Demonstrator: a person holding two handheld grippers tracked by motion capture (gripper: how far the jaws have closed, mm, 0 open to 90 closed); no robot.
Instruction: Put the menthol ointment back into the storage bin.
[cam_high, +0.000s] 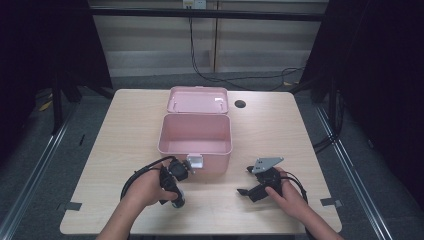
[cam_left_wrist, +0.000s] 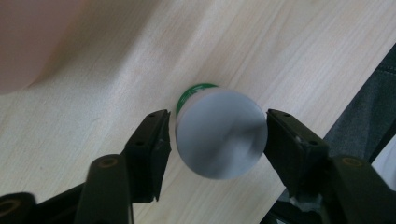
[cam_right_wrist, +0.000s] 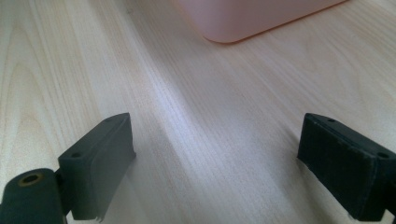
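At lower left of the high view we see the left gripper (cam_high: 179, 199) on the wooden table (cam_high: 125, 130), its jaws set on either side of a small grey-capped bottle (cam_left_wrist: 219, 133); whether they pinch it we cannot tell. Centre frame sits the open pink box (cam_high: 196, 136). Lower right, the right gripper (cam_high: 245, 181) spreads wide, holding nothing.

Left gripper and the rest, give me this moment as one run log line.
left gripper: jaws around small bottle, grip unconfirmed | right gripper: open over table | pink box: lid open
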